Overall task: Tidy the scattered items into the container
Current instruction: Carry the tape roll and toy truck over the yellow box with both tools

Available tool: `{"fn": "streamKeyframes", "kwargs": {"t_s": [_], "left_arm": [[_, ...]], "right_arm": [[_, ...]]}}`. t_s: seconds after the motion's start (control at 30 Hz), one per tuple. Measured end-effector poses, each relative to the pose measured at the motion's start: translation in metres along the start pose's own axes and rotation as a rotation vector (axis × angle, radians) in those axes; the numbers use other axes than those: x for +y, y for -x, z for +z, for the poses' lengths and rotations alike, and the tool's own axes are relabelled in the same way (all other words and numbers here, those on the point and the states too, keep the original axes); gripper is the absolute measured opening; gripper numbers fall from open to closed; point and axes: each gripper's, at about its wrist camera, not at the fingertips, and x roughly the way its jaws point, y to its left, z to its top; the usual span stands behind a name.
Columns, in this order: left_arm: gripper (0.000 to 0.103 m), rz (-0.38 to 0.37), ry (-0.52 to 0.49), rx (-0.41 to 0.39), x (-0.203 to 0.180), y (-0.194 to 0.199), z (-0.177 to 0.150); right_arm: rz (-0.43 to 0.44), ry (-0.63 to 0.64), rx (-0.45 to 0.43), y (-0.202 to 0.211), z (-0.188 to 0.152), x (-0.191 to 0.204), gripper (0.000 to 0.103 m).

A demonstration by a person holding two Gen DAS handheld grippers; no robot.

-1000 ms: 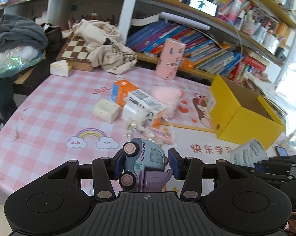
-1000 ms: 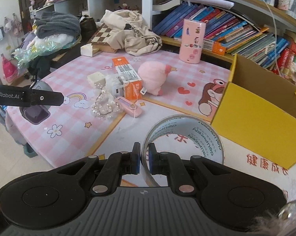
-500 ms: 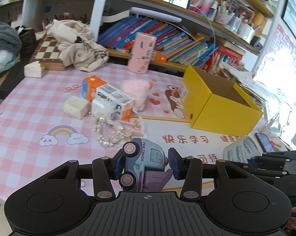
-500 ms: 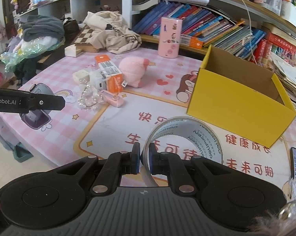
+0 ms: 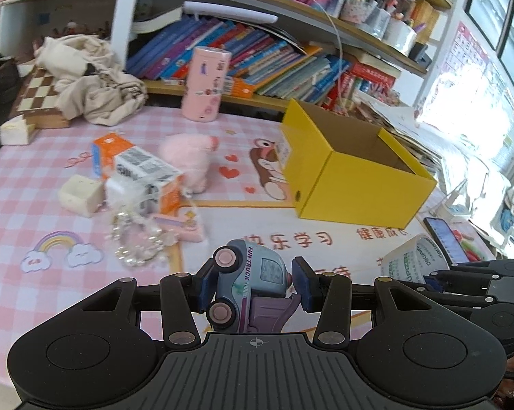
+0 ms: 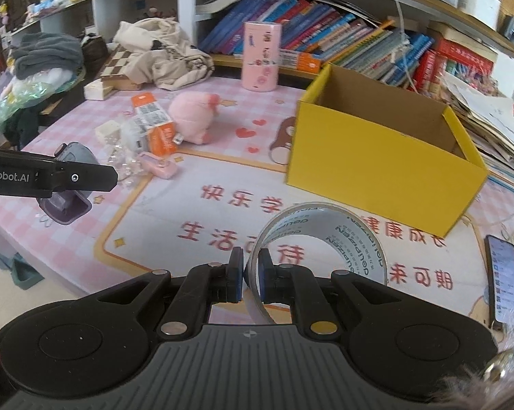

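Here we see the left claw (image 5: 253, 285) clamped on a toy truck (image 5: 248, 287), its blue pads pressing the truck's sides; the truck lies tipped on its side with two pink wheels facing 9 o'clock and is held above the tabletop (image 5: 24, 177). In the right wrist view, the right claw (image 6: 250, 280) pinches the wall of a clear tape roll (image 6: 320, 239), one pad inside the ring and one outside, with the roll standing on edge toward 1 o'clock from the pads. The open yellow cardboard box (image 6: 376, 167) sits on the tabletop at 1 o'clock from the right claw, and in the left wrist view it stands at 2 o'clock from the truck; what lies inside it we cannot tell. At 10 o'clock from the left claw lies a loose cluster: a pearl bracelet (image 5: 137, 249), a small pink case (image 5: 185, 227), an orange-and-white carton (image 5: 144, 174), a cream-coloured block (image 5: 81, 194) and a pink plush toy (image 5: 188, 157). A pink cylindrical tin (image 5: 205, 83) stands upright at the far edge near the bookshelf (image 5: 274, 54). A smartphone (image 6: 504, 280) lies flat at 3 o'clock of the tape roll.
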Motion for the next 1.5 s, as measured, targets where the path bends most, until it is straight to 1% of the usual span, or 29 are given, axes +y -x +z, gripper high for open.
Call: {"fn": "streamKeyframes", "kwargs": {"t_s": [0.27,0.5,0.63,0.73,0.93,1.03,1.27,1.4,1.5], "left_arm": [[0.045,-0.033,-0.049,0.01,-0.036,-0.029,0.015],[0.045,-0.07,-0.093,-0.002,-0.072,-0.054,0.035],[0.045,-0.09,-0.133,-0.03,-0.095,-0.066,0.049],[0.045,-0.097,-0.154,-0.051,-0.108,-0.075,0.059],[0.045,-0.076,-0.173,-0.115,-0.132,-0.086,0.082],[0.045,-0.06,-0.176,-0.142,-0.141,-0.089,0.094],[0.045,-0.035,-0.18,-0.181,-0.153,-0.109,0.127],[0.045,-0.019,-0.204,-0.186,-0.16,-0.131,0.149],[0.045,-0.006,-0.228,-0.169,-0.164,-0.153,0.163]], "right_arm": [[-0.035,-0.057,-0.001,0.0,0.002,-0.042,0.008],[-0.072,-0.069,-0.034,0.003,0.011,-0.084,0.008],[-0.097,-0.056,-0.072,0.005,0.019,-0.108,0.008],[-0.106,-0.034,-0.121,0.008,0.027,-0.122,0.008],[-0.114,0.016,-0.23,0.014,0.047,-0.148,0.008],[-0.103,0.027,-0.267,0.014,0.06,-0.163,0.008],[-0.052,0.082,-0.307,-0.001,0.092,-0.193,0.008],[-0.02,0.123,-0.307,-0.018,0.116,-0.212,0.008],[0.011,0.164,-0.284,-0.035,0.133,-0.227,0.008]]}}
